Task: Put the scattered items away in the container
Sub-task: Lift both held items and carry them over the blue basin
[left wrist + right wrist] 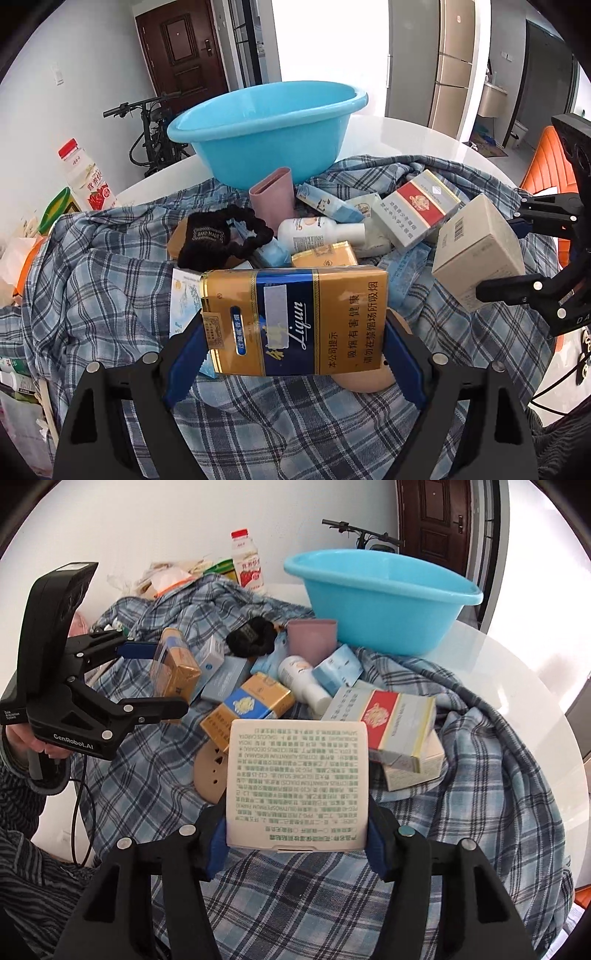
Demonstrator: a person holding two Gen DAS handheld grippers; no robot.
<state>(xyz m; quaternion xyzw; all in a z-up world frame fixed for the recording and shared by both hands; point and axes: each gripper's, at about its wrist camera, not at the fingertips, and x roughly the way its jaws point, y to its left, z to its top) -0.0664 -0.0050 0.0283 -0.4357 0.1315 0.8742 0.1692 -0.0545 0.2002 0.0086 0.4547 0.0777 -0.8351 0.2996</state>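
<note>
A: Holding a gold and blue cigarette pack (pixel 295 321) in the left gripper (pixel 295 354), pads pressed on its two short ends, long axis running across the jaws.

B: Same on the other side: right gripper (pixel 295 830) clamped on a cream box (pixel 297 782), printed face up, pinched at its side edges.

A: Both lifted clear of the plaid cloth (pixel 110 288)?

B: Looks so, though hard to say with the fisheye bending everything.

A: And the blue basin (pixel 269 129)?

B: Straight ahead of both grippers, on the white table (pixel 517 686), past the pile of packs, bottle and pink cup. Empty inside, as far as visible.

A: Which hand closer to the basin?

B: Right one, probably; basin rim sits nearer and larger in that view, slightly to its right. From the left gripper, dead centre but farther up.

A: So carrying forward and up over the rim, then letting go.

B: Watching the pink cup (pixel 312 635) just in front of the basin wall, easy to clip on the way.
</note>
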